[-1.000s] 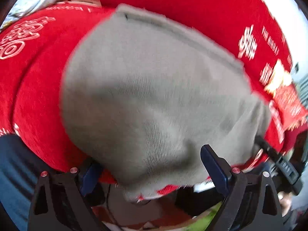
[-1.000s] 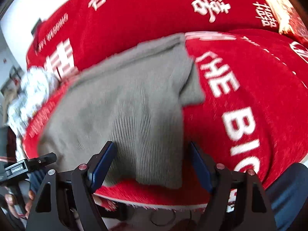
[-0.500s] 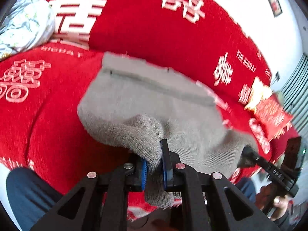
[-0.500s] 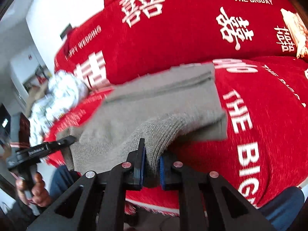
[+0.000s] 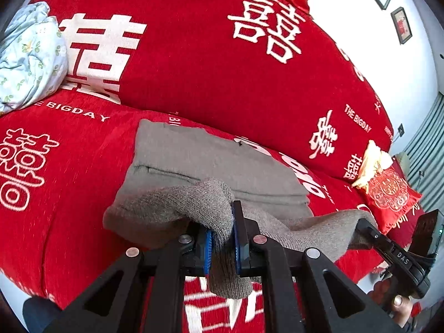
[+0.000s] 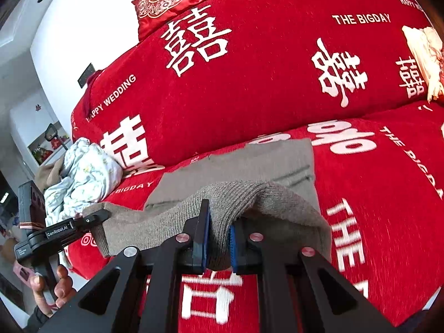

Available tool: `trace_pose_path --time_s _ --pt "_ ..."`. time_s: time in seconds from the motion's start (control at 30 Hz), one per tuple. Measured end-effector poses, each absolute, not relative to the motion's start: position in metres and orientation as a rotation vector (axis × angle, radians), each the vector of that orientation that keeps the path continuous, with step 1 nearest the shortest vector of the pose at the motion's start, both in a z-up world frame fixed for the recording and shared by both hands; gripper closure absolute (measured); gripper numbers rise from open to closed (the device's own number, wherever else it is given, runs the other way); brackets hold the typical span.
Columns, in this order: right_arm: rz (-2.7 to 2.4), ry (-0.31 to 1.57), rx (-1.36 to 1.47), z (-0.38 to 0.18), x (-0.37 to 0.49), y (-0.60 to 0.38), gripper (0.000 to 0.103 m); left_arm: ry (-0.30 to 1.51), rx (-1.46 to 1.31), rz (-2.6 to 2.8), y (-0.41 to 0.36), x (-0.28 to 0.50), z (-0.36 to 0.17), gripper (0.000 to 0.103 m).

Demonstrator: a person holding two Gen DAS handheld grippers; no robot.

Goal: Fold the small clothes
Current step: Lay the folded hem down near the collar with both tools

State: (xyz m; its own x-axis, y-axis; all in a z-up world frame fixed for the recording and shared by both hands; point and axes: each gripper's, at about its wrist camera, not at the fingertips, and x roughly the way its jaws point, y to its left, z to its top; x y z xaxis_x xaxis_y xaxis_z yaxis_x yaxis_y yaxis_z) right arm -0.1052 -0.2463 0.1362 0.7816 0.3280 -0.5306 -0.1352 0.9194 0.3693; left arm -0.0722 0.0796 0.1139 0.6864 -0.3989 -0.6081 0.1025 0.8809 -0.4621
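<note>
A grey knitted garment [image 5: 211, 163] lies on the seat of a red sofa [image 5: 194, 63], its far part flat and its near edge lifted. My left gripper [image 5: 222, 238] is shut on the near left corner of that edge. My right gripper [image 6: 217, 238] is shut on the near right corner of the garment [image 6: 249, 166]. The edge hangs stretched between the two grippers above the seat front. Each gripper shows in the other's view, the right one in the left wrist view [image 5: 388, 247] and the left one in the right wrist view [image 6: 69, 227].
A crumpled light blue floral cloth [image 5: 27, 55] lies at the sofa's left end, also in the right wrist view [image 6: 83, 172]. A red embroidered cushion [image 5: 388, 191] with cream fabric on it sits at the right end. The sofa backrest [image 6: 249, 63] rises behind the garment.
Both grippers went from open around the garment's near edge to shut on it, then lifted it and pulled back from the seat. The garment's far part now lies flat.
</note>
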Motion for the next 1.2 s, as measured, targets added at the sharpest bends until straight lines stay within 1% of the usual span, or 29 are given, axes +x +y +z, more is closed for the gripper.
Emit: trace_pose_path --time_s 0.47,1.2 --pt "0.229 0.662 0.324 0.136 -0.028 -0.243 0.090 0.821 -0.421 -0.259 0.078 -0.007 0.110 0.090" --pt "0.203 0.692 0.326 0.139 0.049 -0.244 0.090 0.875 -0.458 -0.235 0.079 0.073 0.113 0.090"
